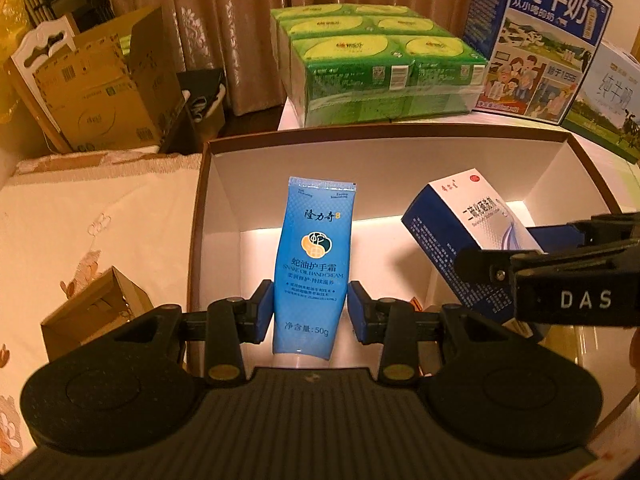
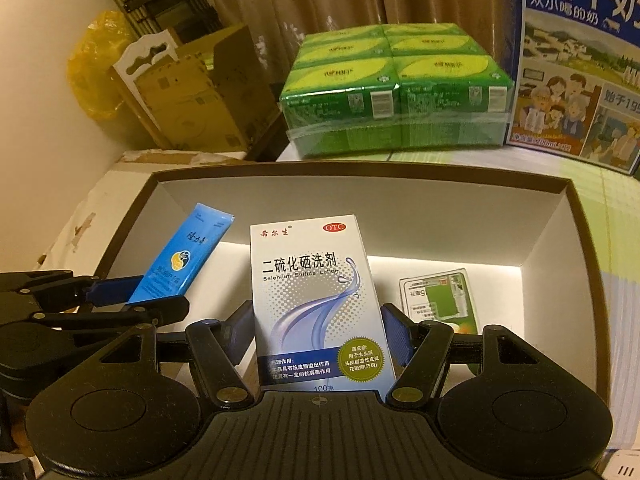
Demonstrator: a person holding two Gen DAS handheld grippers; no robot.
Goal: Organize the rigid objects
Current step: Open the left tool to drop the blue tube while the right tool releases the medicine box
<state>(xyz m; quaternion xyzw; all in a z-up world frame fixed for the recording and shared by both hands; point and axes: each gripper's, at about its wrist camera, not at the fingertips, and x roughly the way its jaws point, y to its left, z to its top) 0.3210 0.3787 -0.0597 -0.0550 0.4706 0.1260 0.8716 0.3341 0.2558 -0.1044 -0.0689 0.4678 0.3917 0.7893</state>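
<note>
My left gripper (image 1: 311,308) is shut on a blue hand cream tube (image 1: 314,248), which stands upright between the blue pads over a large brown-rimmed box (image 1: 360,132) with a white inside. My right gripper (image 2: 318,336) is shut on a white and blue lotion carton (image 2: 316,300), held above the same box (image 2: 360,172). Each gripper shows in the other's view: the right gripper (image 1: 500,252) holds its tilted carton (image 1: 472,220) on the right, and the left gripper (image 2: 148,292) holds the tube (image 2: 180,256) on the left. A small green and white packet (image 2: 440,300) lies flat on the box floor.
Behind the box stand a wrapped block of green tissue packs (image 1: 372,64) and blue milk cartons (image 1: 548,40). A big cardboard box (image 1: 100,88) stands at the back left. A small open cardboard box (image 1: 92,312) sits on the embroidered cloth left of the big box.
</note>
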